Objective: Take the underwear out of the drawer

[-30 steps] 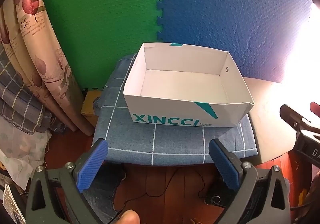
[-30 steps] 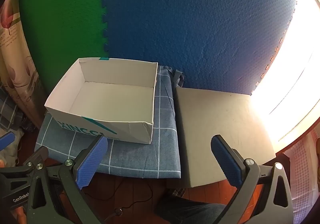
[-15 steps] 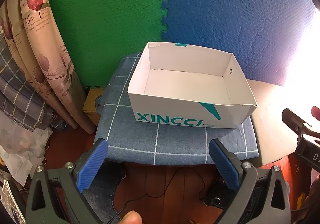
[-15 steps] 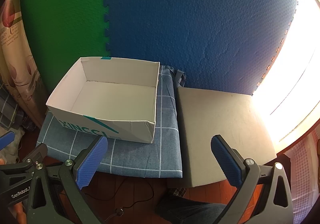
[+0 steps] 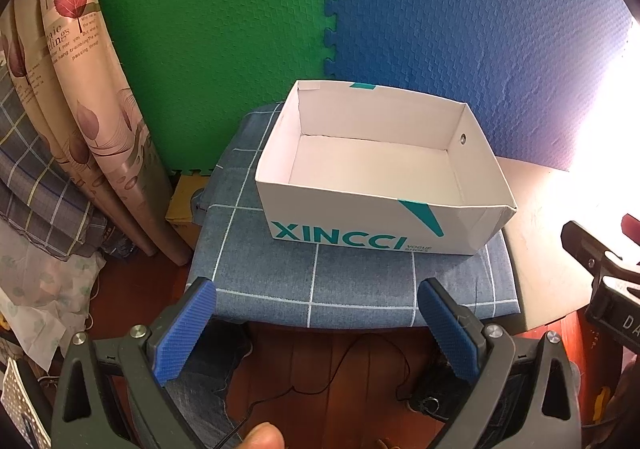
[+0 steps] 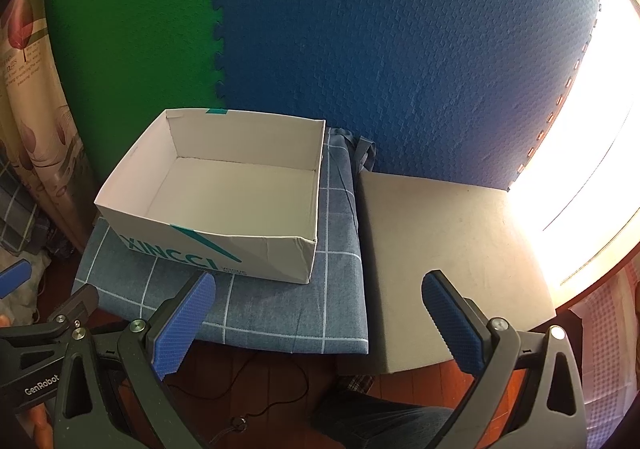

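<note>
Both cameras have pulled back a little from a second ago, so the white open-topped cardboard box printed XINCCI (image 5: 384, 177) sits slightly lower in my views. It rests on a blue checked cushion (image 5: 352, 289) at frame centre. I see only its bare white floor; no underwear shows. My left tool (image 5: 316, 325) and right tool (image 6: 320, 325) both gape wide, holding nothing, at the bottom of frame.

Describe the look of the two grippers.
Both are alike: the left gripper and right gripper have black plastic frames with triangular cut-outs, silver bolts and blue textured pads. White "GenRobot" lettering marks the left one's side in the right wrist view.
</note>
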`<state>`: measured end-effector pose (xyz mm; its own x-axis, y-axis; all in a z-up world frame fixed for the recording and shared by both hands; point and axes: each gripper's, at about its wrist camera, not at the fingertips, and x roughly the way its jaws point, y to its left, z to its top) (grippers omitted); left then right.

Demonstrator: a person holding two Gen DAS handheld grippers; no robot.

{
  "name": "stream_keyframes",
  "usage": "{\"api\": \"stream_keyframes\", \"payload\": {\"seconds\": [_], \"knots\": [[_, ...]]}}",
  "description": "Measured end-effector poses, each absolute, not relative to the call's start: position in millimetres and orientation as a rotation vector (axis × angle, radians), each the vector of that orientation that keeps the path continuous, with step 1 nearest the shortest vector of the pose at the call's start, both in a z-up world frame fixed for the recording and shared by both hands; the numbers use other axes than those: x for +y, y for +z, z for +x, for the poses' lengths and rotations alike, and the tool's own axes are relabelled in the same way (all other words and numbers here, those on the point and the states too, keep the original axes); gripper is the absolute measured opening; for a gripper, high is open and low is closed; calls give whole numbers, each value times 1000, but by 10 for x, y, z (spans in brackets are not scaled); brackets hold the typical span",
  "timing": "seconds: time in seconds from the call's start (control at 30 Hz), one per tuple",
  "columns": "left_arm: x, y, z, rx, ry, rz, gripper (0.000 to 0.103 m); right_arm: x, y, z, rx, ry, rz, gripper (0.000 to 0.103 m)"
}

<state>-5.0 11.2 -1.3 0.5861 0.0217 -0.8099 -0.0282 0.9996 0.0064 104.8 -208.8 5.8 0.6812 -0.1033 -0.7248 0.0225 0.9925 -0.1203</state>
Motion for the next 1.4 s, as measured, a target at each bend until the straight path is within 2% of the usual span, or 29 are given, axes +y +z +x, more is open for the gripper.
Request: {"api": "stream_keyframes", "payload": {"seconds": [1.4], "knots": [[21, -240, 30, 988, 42, 7, 103, -2105, -157, 1133, 857, -38, -61, 102]]}}
